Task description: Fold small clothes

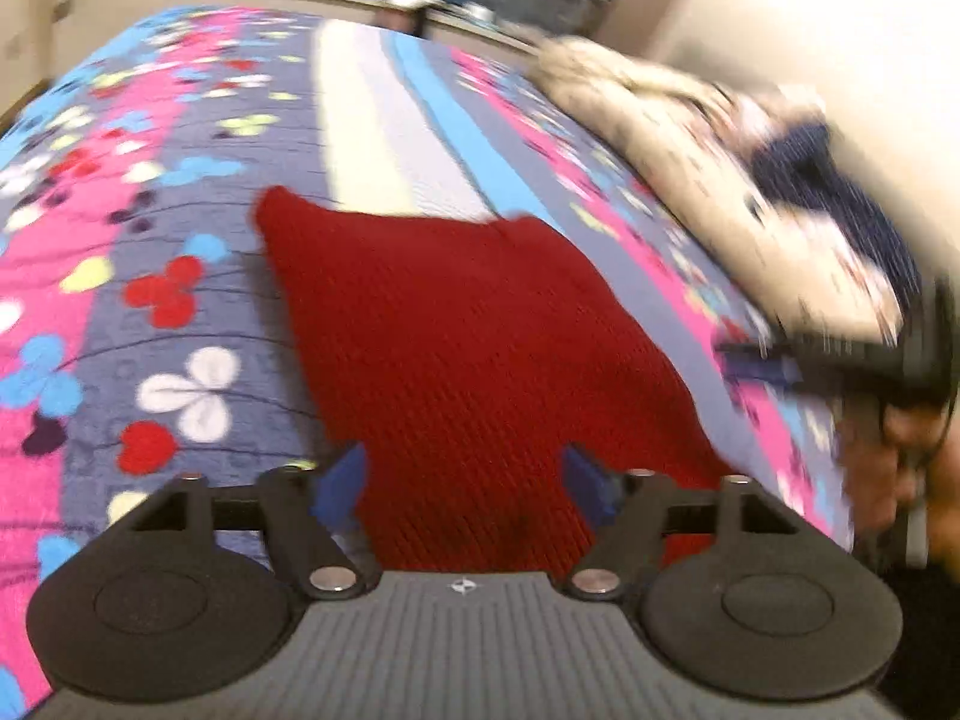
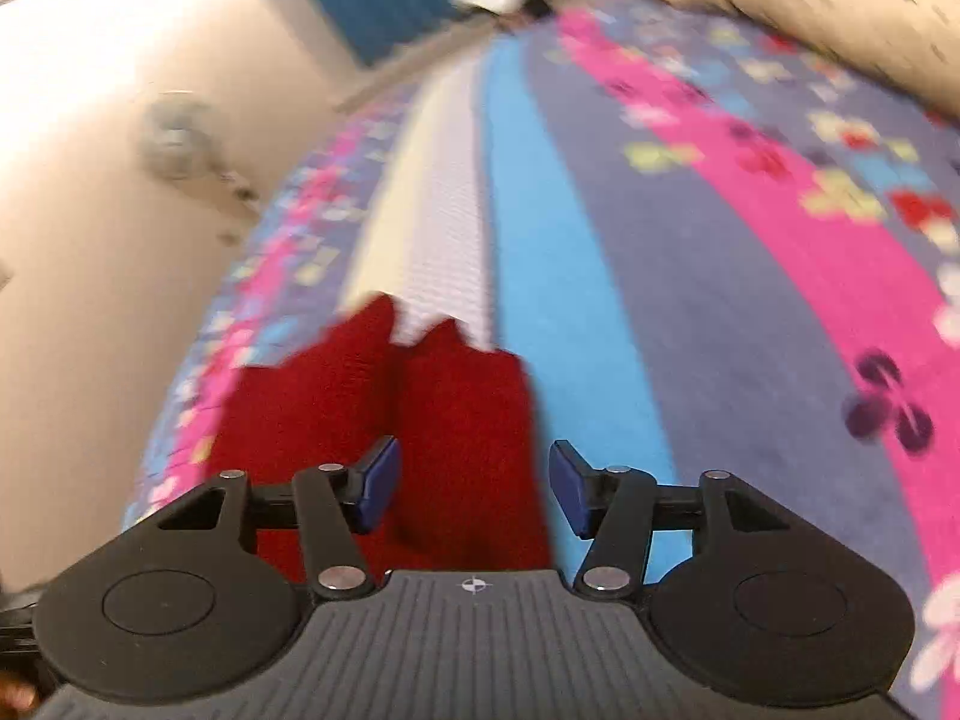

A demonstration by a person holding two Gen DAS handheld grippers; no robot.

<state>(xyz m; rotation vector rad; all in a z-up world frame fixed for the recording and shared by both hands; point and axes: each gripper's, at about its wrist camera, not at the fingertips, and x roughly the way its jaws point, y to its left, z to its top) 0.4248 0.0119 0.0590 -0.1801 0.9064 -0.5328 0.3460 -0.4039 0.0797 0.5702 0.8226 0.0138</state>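
Both grippers — left [image 1: 462, 489] and right [image 2: 474, 489] — stand with jaws apart, gripping nothing, above the near edge of the red knit [image 1: 474, 348] lying on the floral bedspread [image 1: 180, 252].

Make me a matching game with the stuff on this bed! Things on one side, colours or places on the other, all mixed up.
Things:
1. knitted garment
2. pads of the left hand-held gripper
3. cream pile of cloth
4. bedspread

Match to:
A. lying along the bed's right edge in the left wrist view
B. dark red
C. blue
D. pink and purple stripes with little flowers

Pairs: 1-B, 2-C, 3-A, 4-D
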